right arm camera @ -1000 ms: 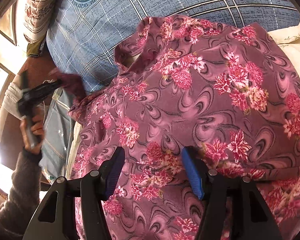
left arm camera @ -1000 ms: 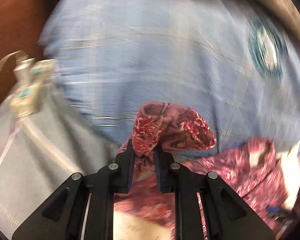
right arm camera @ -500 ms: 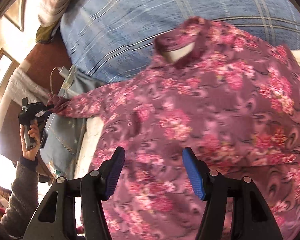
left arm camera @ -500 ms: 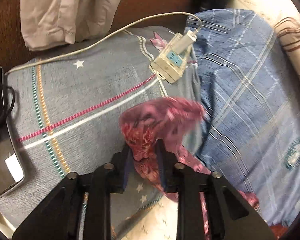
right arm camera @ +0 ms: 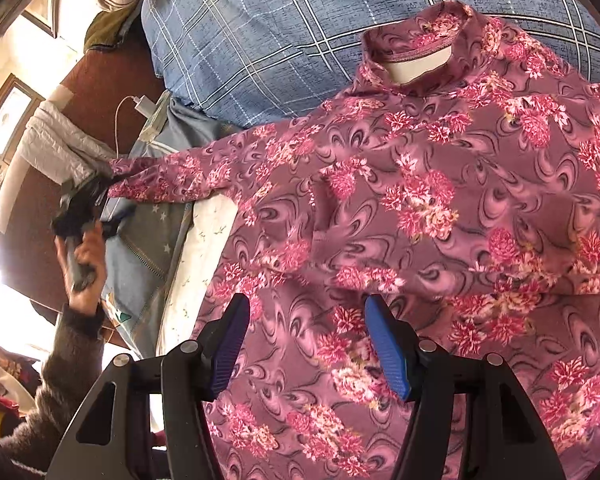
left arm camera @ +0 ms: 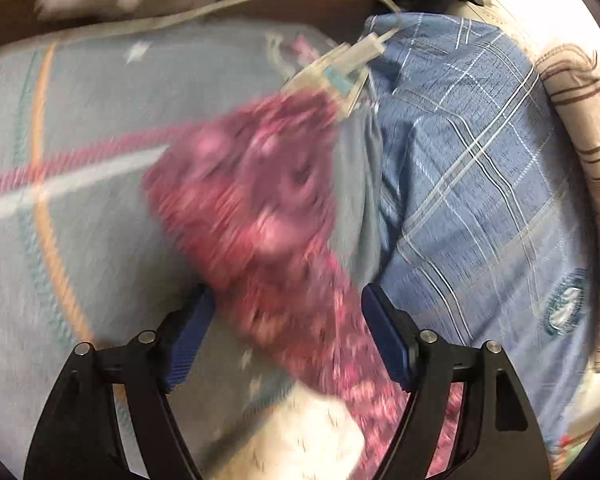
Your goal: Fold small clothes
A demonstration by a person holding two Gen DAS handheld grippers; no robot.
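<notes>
Left wrist view, blurred: we are looking along the left hand-held gripper (left arm camera: 286, 334), whose jaws are opening, blue pads standing wide apart. The sleeve (left arm camera: 256, 216) of the floral top is lying between and beyond them; the left pad looks just beside the cloth, the right pad apart from it, so we are reading no pinch here. The sleeve end is reaching toward a white power strip (left arm camera: 332, 76) with a charger cable (left arm camera: 220, 6) running off to the left. Under the sleeve a grey striped pillow (left arm camera: 80, 184) is lying, and to the right a blue checked pillow (left arm camera: 480, 200); a cream bed sheet (left arm camera: 300, 440) is showing at the bottom. Right wrist view, sharp: we are seeing the floral top (right arm camera: 440, 208) spread flat on the bed, collar (right arm camera: 416, 52) toward the blue checked pillow (right arm camera: 280, 40), one sleeve (right arm camera: 168, 176) stretched out to the left. The right hand-held gripper (right arm camera: 304, 344) is hanging over the lower body of the top, its jaws spread, with nothing pinched between them that we can make out. At the far left the left hand-held gripper (right arm camera: 96, 196) is sitting at the sleeve's cuff, held by a hand (right arm camera: 80, 260) in a dark knitted sleeve; whether it is touching the cuff we cannot tell from here.
</notes>
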